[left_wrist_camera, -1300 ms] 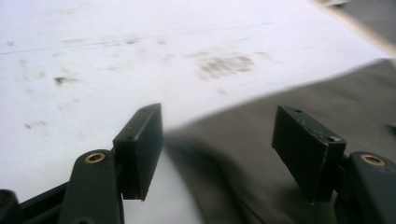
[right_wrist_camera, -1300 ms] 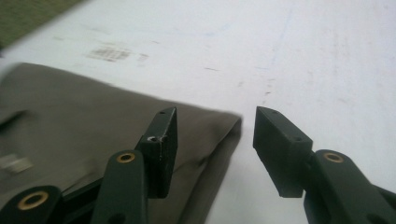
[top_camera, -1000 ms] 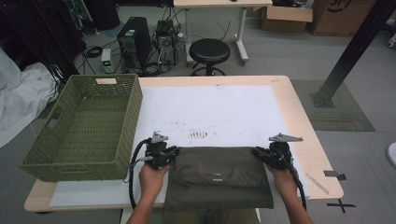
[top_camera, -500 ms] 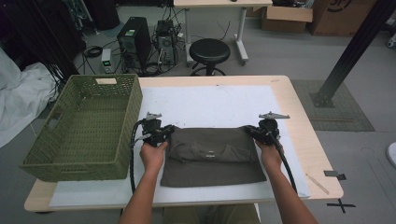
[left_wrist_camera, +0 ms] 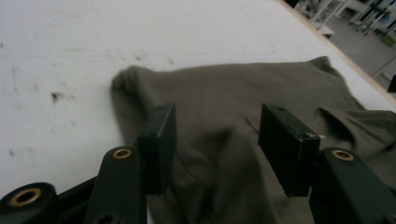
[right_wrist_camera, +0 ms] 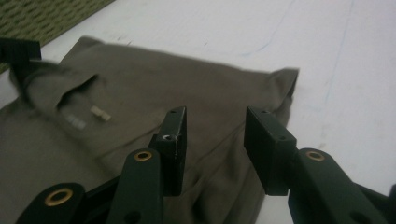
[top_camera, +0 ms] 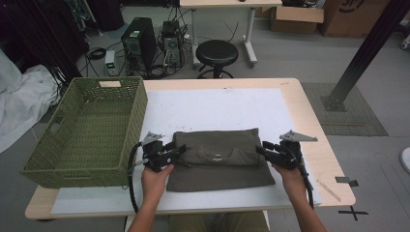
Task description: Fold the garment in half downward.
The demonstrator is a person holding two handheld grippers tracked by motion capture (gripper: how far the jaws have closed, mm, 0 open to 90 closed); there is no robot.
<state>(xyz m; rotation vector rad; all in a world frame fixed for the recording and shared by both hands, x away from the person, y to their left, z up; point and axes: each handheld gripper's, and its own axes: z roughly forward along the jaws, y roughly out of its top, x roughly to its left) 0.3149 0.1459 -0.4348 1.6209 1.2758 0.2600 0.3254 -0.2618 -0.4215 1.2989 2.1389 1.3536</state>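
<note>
Am seeing folded olive garment lying flat mid-counter, basket at its 9 o'clock. Left gripper and right gripper jaws just opening, parted over garment's side edges, gripping nothing.

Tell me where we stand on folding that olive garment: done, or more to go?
Done so far: the olive garment lies folded into a flat rectangle on the white mat. In hand: the left gripper and right gripper sit at its two far corners, jaws just opened, cloth below them but unclamped. Probably left: moving it into the green basket, which holds nothing yet.
</note>
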